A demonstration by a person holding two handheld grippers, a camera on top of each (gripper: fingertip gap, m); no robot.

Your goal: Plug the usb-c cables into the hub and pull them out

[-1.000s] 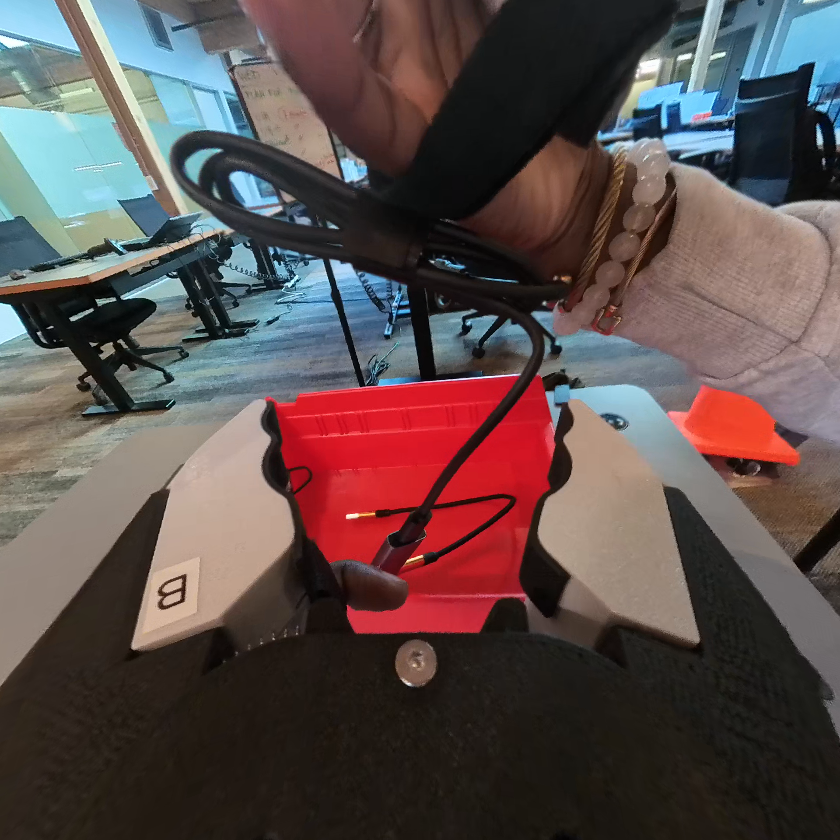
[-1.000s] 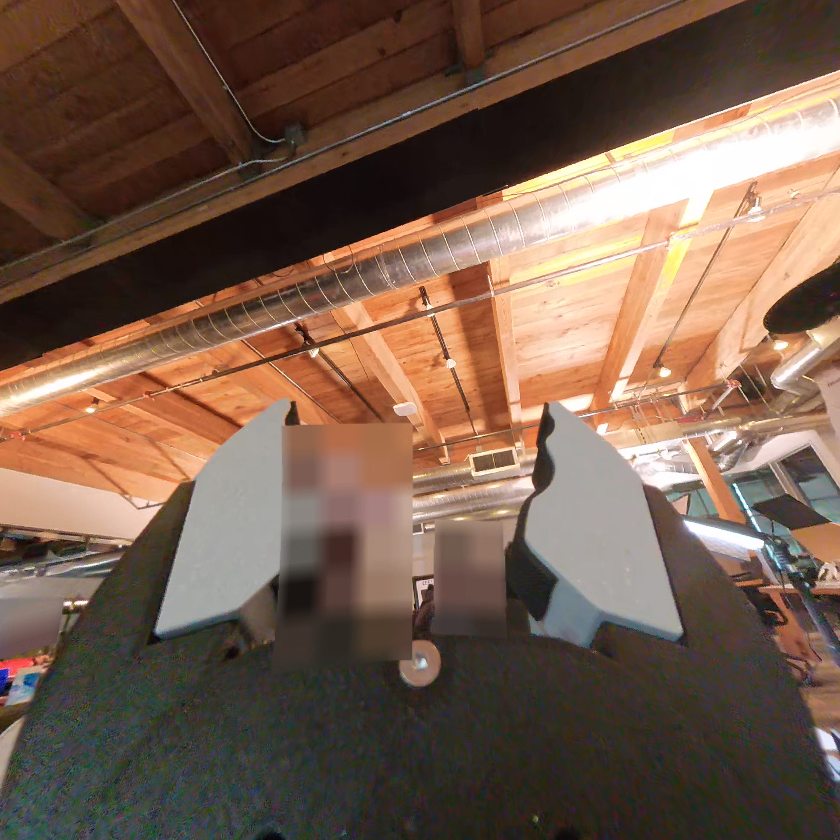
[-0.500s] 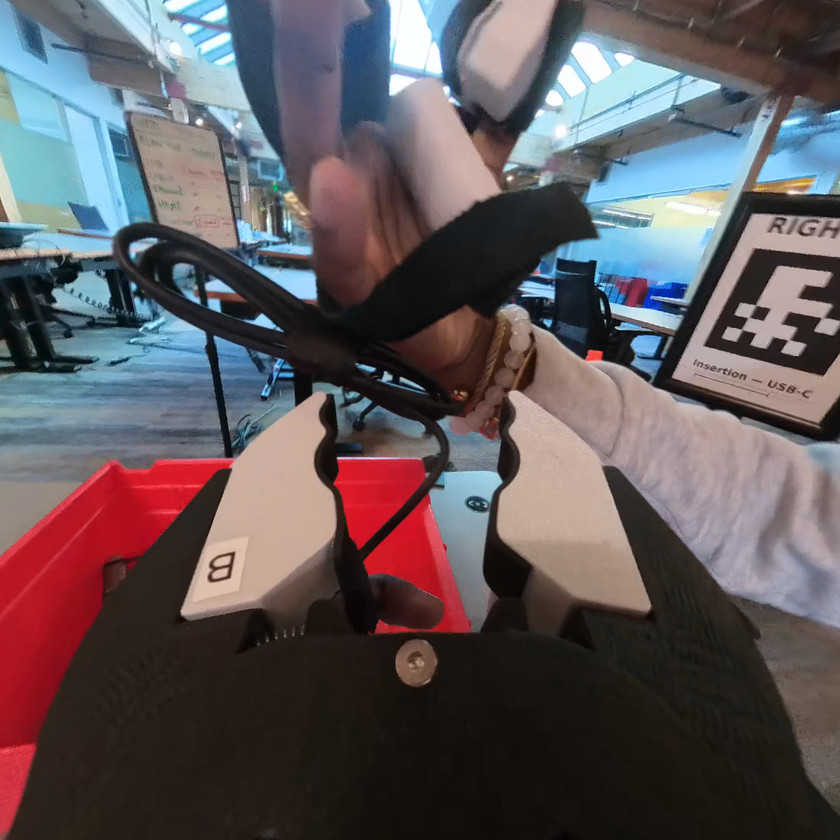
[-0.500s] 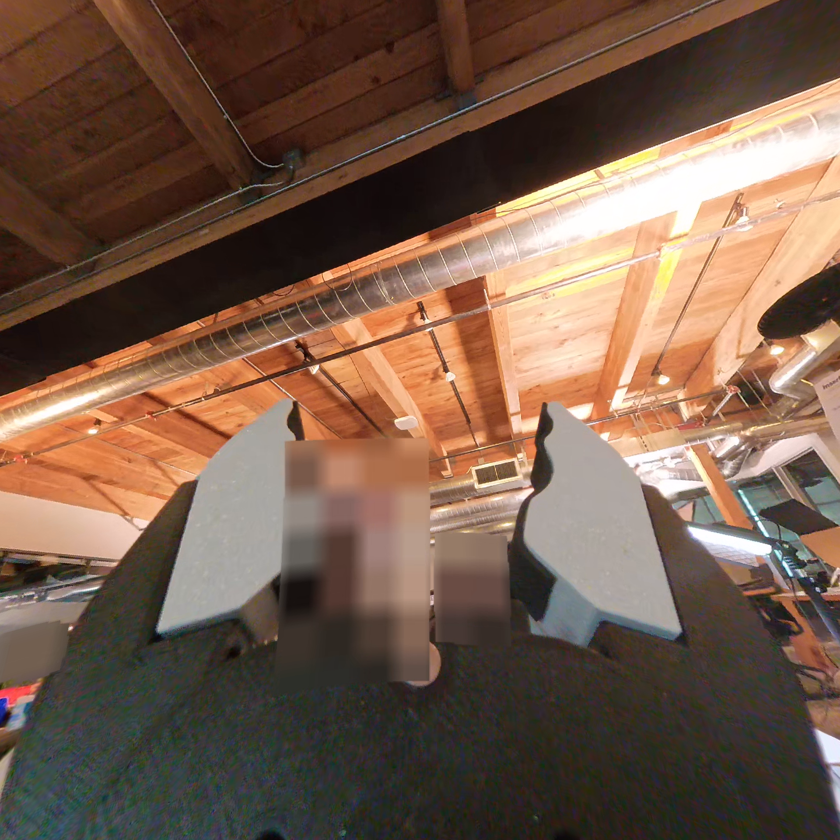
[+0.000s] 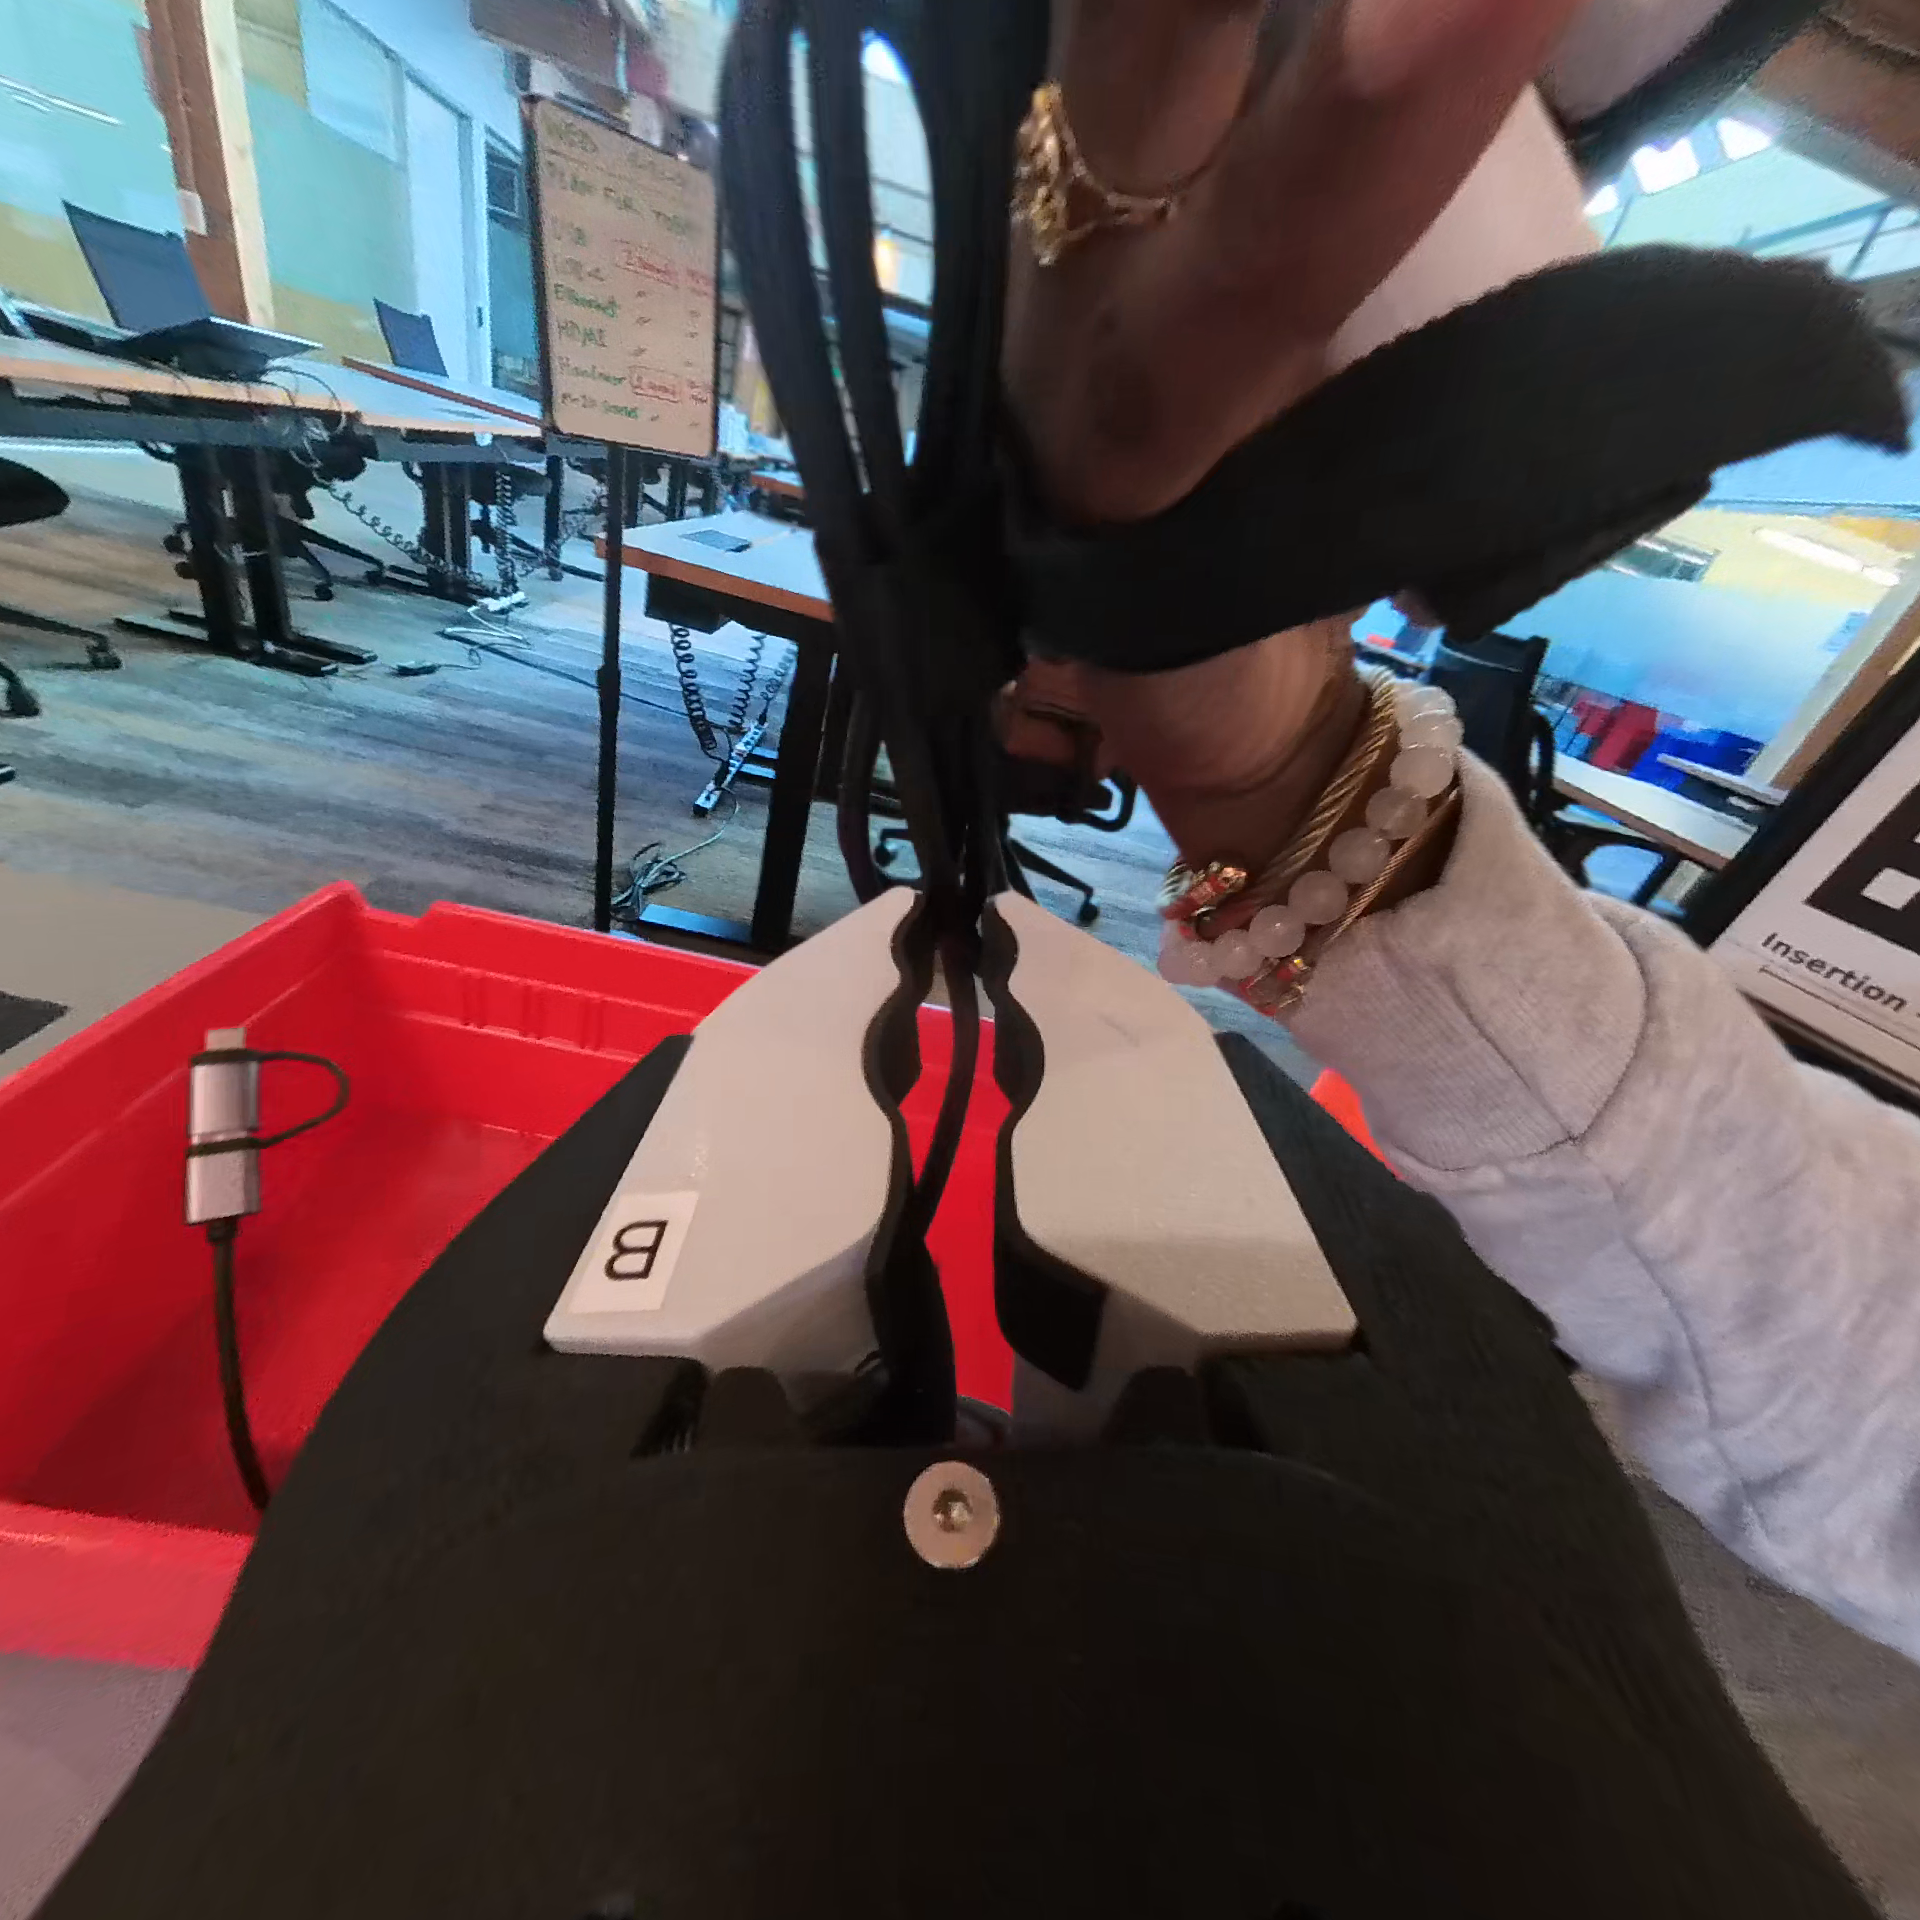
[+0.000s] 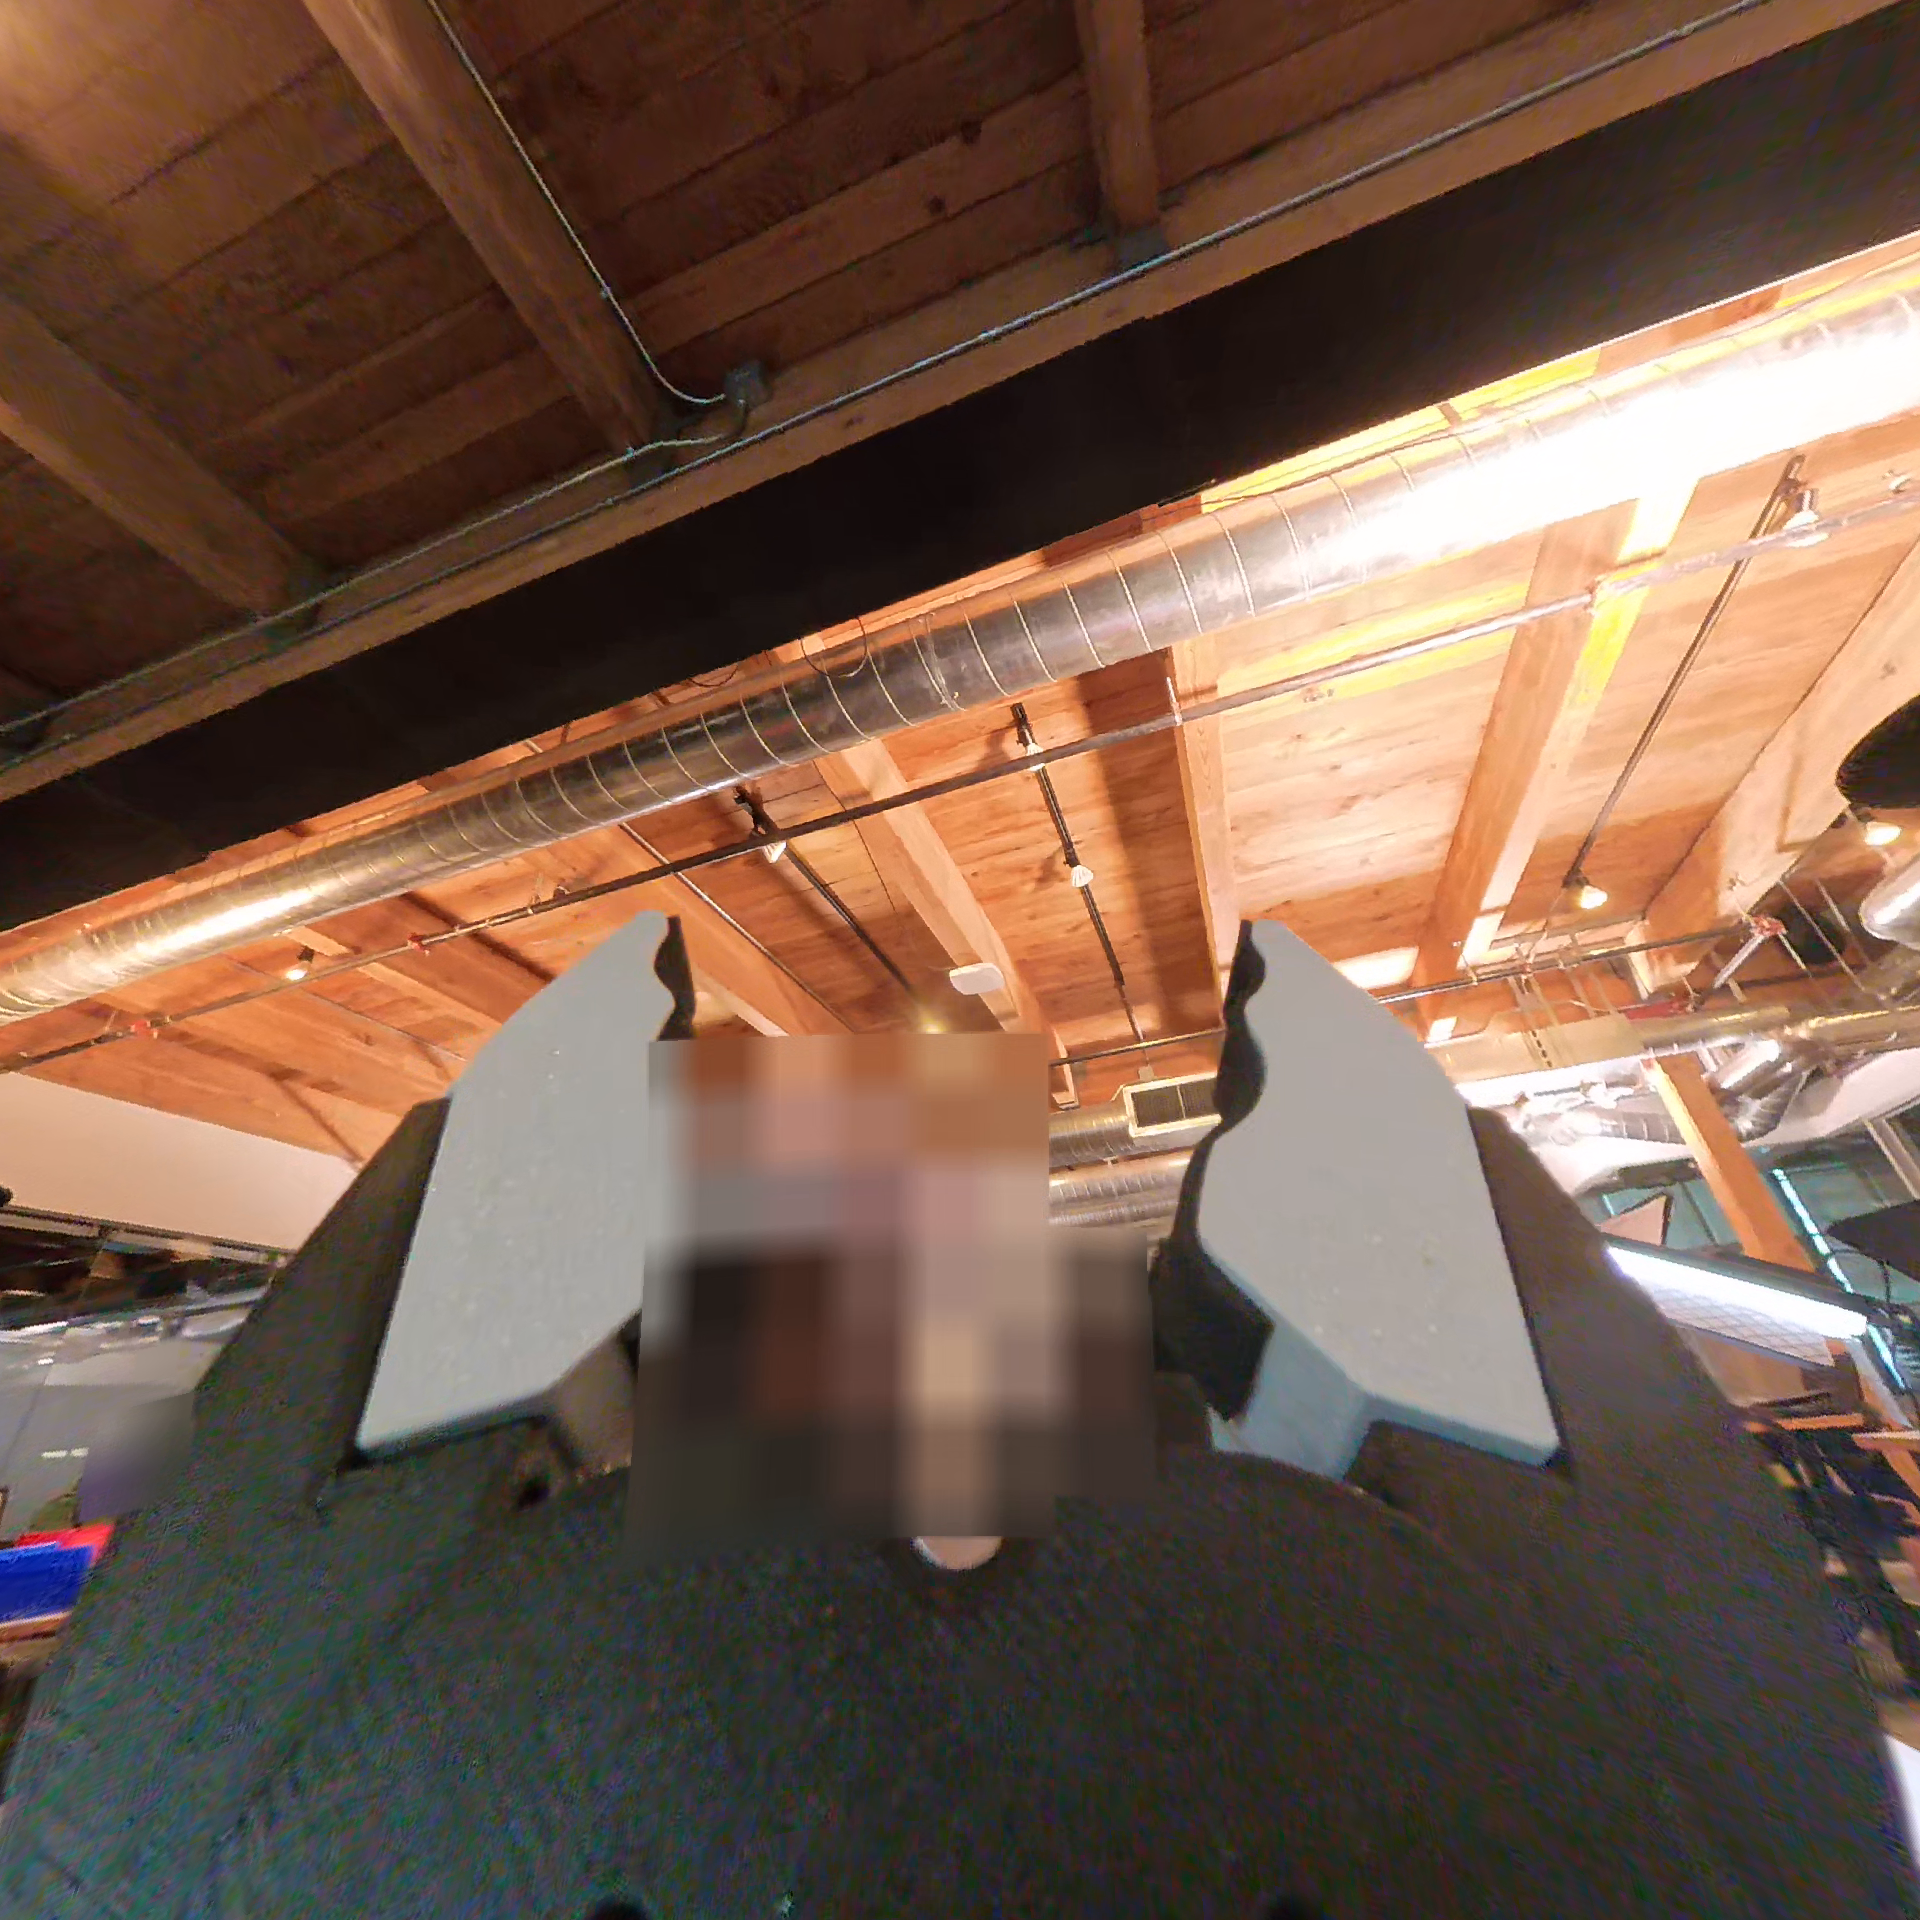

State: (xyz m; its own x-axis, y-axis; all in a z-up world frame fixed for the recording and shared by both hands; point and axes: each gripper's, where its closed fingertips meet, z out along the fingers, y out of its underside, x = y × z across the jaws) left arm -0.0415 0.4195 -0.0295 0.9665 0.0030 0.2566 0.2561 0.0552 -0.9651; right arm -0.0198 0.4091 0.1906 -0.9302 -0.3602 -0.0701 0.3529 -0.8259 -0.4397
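Note:
In the left wrist view my left gripper [image 5: 954, 920] is shut on a black usb-c cable [image 5: 940, 1132] that runs up between its jaws. The rest of the cable is a coiled bundle [image 5: 883, 436] held above by a person's hand [image 5: 1195, 343] with a black strap and bracelets. A grey usb-c plug with a thin black lead [image 5: 220, 1138] lies in the red bin [image 5: 436, 977] at the left. No hub is in view. In the right wrist view my right gripper [image 6: 951, 961] is open, empty and pointed up at the ceiling.
A sign board with a black and white marker [image 5: 1860, 914] stands at the right. An orange piece [image 5: 1340, 1101] lies behind my left gripper. Office desks, chairs and a whiteboard [image 5: 629, 281] stand beyond. A wooden ceiling with a metal duct [image 6: 935, 675] fills the right wrist view. There is about 20 centimetres between the tips of the two grippers.
My left gripper has closed from open onto the black cable and swung right, so the red bin sits at the left. The hand has lifted the coil. The right gripper barely moved.

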